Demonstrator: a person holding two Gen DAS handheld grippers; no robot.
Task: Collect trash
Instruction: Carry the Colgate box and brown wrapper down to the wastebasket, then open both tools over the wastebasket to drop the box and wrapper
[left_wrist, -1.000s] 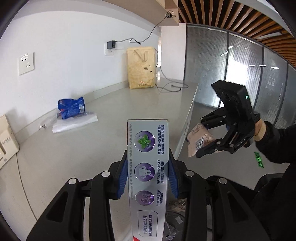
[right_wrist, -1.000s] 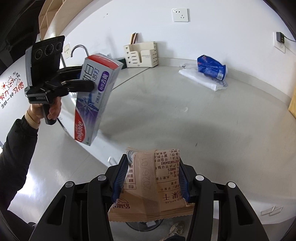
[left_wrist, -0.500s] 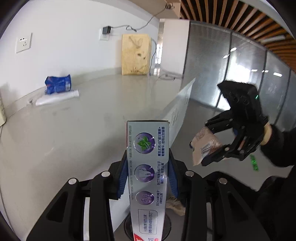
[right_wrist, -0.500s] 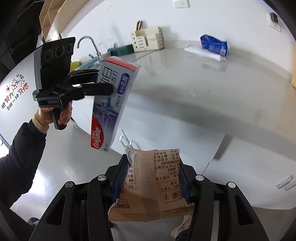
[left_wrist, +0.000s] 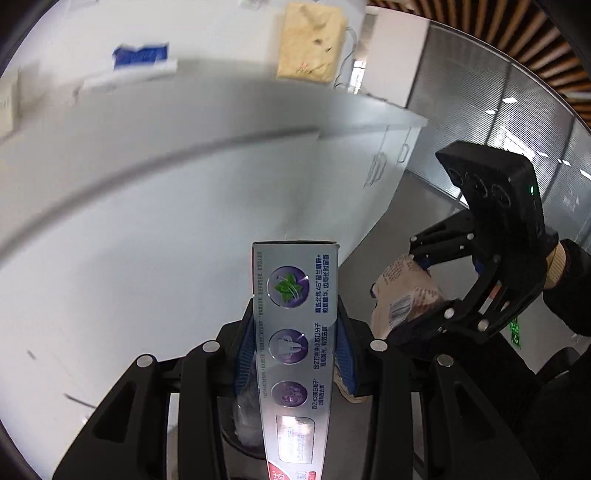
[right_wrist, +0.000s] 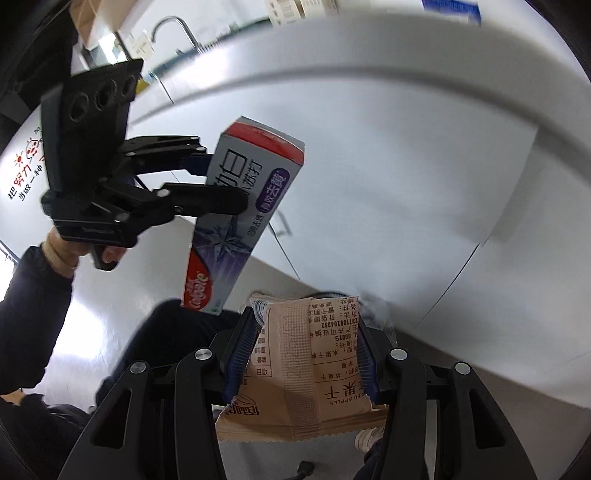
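Note:
My left gripper (left_wrist: 293, 347) is shut on a silver and purple toothpaste box (left_wrist: 295, 332), held upright below the counter's front. It also shows in the right wrist view (right_wrist: 236, 221), with the left gripper (right_wrist: 207, 184) clamped on its upper part. My right gripper (right_wrist: 303, 354) is shut on a tan snack packet (right_wrist: 306, 373). The packet (left_wrist: 402, 295) and right gripper (left_wrist: 432, 284) show at the right of the left wrist view. A dark round bin with a clear liner (left_wrist: 240, 428) lies under the left gripper, mostly hidden.
White cabinet fronts (left_wrist: 147, 258) fill the view ahead, with the counter top (left_wrist: 184, 96) above. A blue packet on white plastic (left_wrist: 140, 59) and a yellow paper bag (left_wrist: 314, 44) remain on the counter. A sink tap (right_wrist: 177, 29) stands at the far left.
Both grippers have dropped from above the counter to below its edge, in front of the cabinets, each still holding its item. The two have come closer together over the bin.

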